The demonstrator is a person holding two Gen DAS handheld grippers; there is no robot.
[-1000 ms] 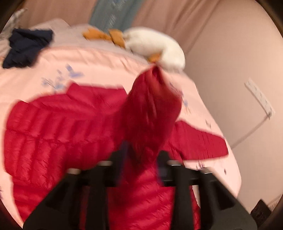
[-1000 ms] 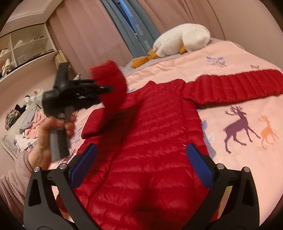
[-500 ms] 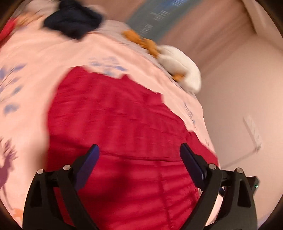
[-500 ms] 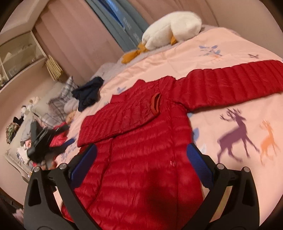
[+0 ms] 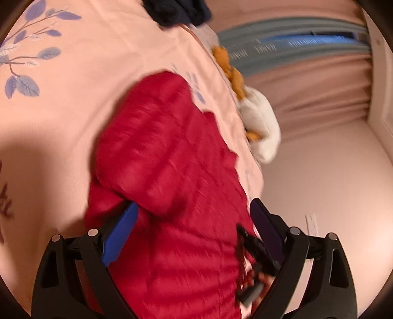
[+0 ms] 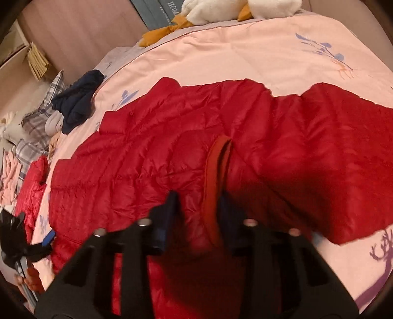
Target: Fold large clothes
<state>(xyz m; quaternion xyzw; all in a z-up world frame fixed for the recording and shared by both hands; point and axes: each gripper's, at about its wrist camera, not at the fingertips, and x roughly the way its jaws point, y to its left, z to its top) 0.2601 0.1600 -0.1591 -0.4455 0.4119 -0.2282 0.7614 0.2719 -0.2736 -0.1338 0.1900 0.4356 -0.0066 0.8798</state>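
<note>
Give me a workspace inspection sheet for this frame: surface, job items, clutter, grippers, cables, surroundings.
Surface: pink bedspread with leaf and deer prints.
Job's things: red puffer jacket spread flat; one sleeve folded across the body, cuff near the middle; the other sleeve lies out to the side.
Clutter: dark blue garment, white stuffed duck, plaid and pink clothes pile, a second red garment at the bed edge.
Grippers: left gripper open over the jacket, holding nothing; right gripper closing, jaws on either side of the cuff.
Cables: nothing seen.
Surroundings: pink curtains, blue curtain panel, shelf unit.
</note>
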